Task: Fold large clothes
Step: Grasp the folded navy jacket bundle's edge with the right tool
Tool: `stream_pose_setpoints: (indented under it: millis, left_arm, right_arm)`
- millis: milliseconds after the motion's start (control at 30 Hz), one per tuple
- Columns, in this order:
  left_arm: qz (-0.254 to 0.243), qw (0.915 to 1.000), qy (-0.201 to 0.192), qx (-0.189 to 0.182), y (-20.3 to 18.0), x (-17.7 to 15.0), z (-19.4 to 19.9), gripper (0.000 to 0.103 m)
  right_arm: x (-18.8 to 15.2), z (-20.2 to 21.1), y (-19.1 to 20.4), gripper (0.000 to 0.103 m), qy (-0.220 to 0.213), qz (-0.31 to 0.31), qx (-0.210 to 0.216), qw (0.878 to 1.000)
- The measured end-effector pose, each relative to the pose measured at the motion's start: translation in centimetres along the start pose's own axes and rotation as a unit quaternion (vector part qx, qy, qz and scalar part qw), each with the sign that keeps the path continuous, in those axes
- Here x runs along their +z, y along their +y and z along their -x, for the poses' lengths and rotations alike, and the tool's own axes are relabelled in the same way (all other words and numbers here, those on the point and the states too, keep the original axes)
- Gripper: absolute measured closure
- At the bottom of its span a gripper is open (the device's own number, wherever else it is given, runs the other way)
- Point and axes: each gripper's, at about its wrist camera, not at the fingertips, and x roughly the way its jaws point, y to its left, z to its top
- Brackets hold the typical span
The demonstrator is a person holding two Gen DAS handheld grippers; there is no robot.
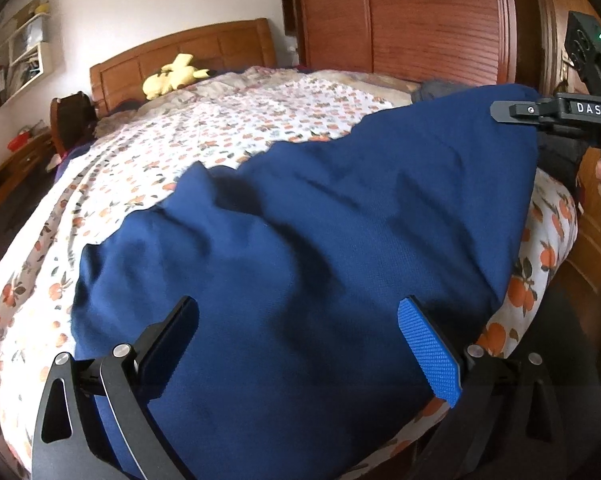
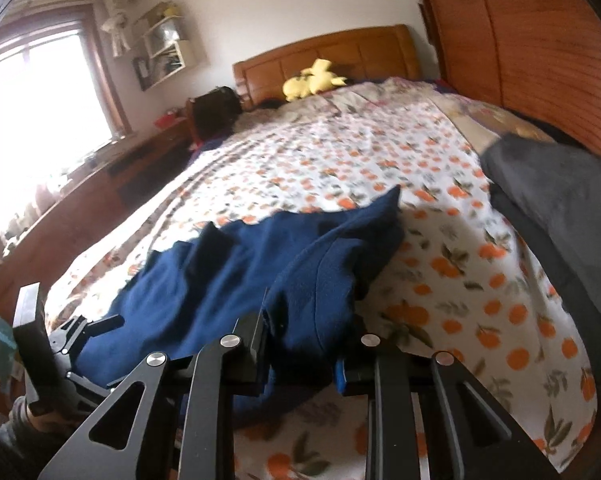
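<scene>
Right gripper [image 2: 300,344] apparently pinches rumpled navy garment [image 1: 320,220]

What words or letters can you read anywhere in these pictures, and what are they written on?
"DAS": white letters on the black body of the right gripper, seen from the left wrist view.

Nothing else can be read. The items on the wall shelf are too small and blurred, and the navy garment, the orange-print bedsheet and the yellow plush toy show no writing.
</scene>
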Motion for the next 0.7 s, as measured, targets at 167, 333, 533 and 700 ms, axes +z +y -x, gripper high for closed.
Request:
stream_pose_setpoints:
  millis: [167, 333, 533, 700]
  left_arm:
    - [0.02, 0.9995, -0.022, 0.013, 2.4, -0.1, 2.6, 0.003]
    - [0.052, 0.9974, -0.042, 0.027, 6.0, -1.3, 6.3, 0.003]
    - [0.098, 0.9923, -0.057, 0.051, 10.6, -3.8, 10.1, 0.003]
    - [0.131, 0.9866, -0.066, 0.072, 14.0, -5.9, 12.5, 0.003]
  right_arm:
    - [1.8, -0.5, 3.3, 0.082, -0.01, 0.035, 0.02, 0.999]
    - [3.1, -1.4, 7.7, 0.083, -0.014, 0.074, 0.042, 0.996]
    - [3.9, -3.7, 14.7, 0.084, -0.01, 0.122, 0.089, 0.988]
    - [3.4, -6.5, 21.1, 0.084, 0.01, 0.157, 0.145, 0.977]
